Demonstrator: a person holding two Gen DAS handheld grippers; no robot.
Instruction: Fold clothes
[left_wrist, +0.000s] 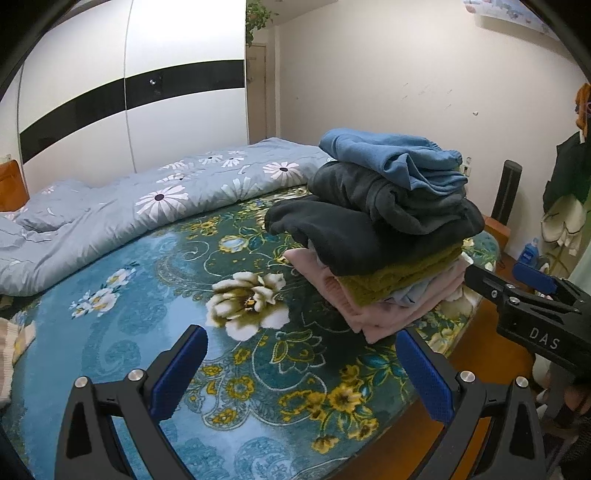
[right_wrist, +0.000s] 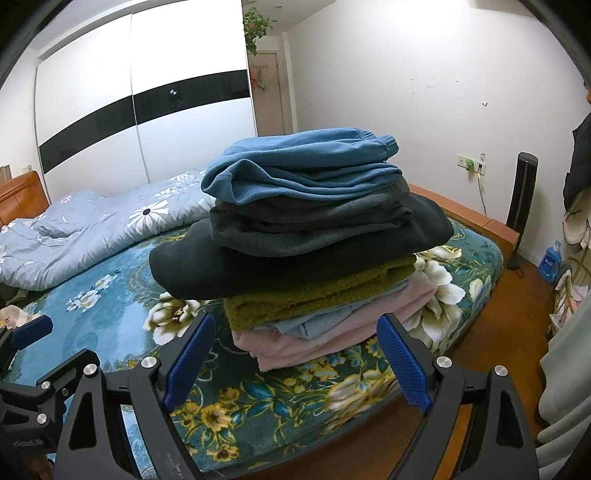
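Observation:
A stack of folded clothes (left_wrist: 384, 229) sits on the floral bed blanket (left_wrist: 147, 295) near the bed's right corner: blue on top, then dark grey, black, olive, pale blue and pink. It also shows in the right wrist view (right_wrist: 306, 236). My left gripper (left_wrist: 301, 343) is open and empty, held over the blanket just left of the stack. My right gripper (right_wrist: 295, 332) is open and empty, right in front of the stack's lower layers. The right gripper also shows in the left wrist view (left_wrist: 517, 280). A pale knit garment (left_wrist: 14, 339) lies at the far left edge.
A grey-blue daisy quilt (left_wrist: 122, 206) lies bunched along the bed's far side. A white wardrobe with a black stripe (left_wrist: 129, 92) stands behind. The wooden floor (right_wrist: 491, 325), a blue bottle (right_wrist: 551, 262), a black tower unit (right_wrist: 521, 199) and hanging clothes are at right.

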